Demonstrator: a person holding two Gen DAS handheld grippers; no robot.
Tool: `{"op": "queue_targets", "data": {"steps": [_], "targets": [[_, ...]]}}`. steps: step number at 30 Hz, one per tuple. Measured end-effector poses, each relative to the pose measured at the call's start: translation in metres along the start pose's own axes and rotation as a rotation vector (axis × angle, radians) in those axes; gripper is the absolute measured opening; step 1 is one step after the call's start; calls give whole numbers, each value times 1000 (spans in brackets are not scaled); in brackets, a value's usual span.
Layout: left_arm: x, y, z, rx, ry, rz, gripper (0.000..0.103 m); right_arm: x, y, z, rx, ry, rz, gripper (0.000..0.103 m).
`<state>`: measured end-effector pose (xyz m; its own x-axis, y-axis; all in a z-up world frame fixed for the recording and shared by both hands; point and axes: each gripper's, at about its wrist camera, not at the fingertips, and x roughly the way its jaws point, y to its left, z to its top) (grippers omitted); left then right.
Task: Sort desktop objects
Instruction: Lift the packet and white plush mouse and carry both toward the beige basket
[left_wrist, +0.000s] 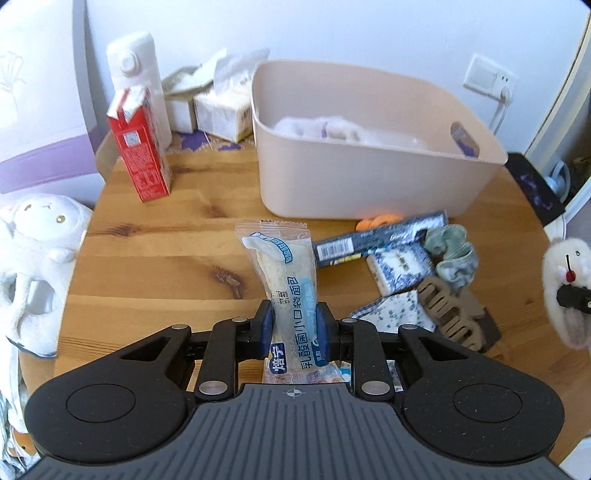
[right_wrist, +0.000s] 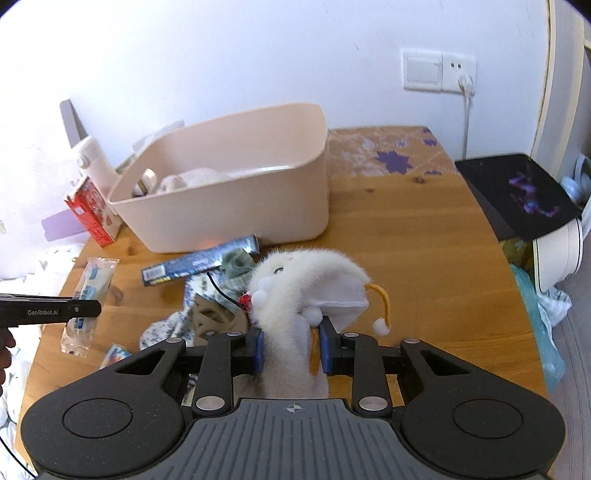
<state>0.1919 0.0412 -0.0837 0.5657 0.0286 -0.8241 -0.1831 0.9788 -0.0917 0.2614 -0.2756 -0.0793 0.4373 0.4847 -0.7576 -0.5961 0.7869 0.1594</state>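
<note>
Your pink bin (left_wrist: 369, 177) sits at the far side of the wooden table (left_wrist: 155, 258) — pale soft items lie inside. Your left gripper (left_wrist: 292, 328) is clamped on the bread packet (left_wrist: 284, 280); your right gripper (right_wrist: 291, 349) pinches the white plush toy (right_wrist: 295, 280) — near the bin, above clutter.

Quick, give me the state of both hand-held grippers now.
Left hand-held gripper: closed on the packaged bread.
Right hand-held gripper: closed on the white plush toy.
</note>
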Motion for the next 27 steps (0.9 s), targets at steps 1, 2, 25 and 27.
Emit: {"op": "queue_targets", "data": {"steps": [1, 2, 25, 27], "targets": [[-5, 0, 1, -6, -13, 0, 24, -3, 2, 1, -5, -9, 6, 26], [-10, -1, 1, -10, -24, -3, 24, -6, 4, 2, -10, -17, 12, 26], [-98, -23, 71, 90, -300, -65, 24, -63, 49, 64, -127, -245, 64, 26], [-100, -22, 79, 96, -314, -68, 24, -63, 50, 71, -134, -255, 55, 26]]}}
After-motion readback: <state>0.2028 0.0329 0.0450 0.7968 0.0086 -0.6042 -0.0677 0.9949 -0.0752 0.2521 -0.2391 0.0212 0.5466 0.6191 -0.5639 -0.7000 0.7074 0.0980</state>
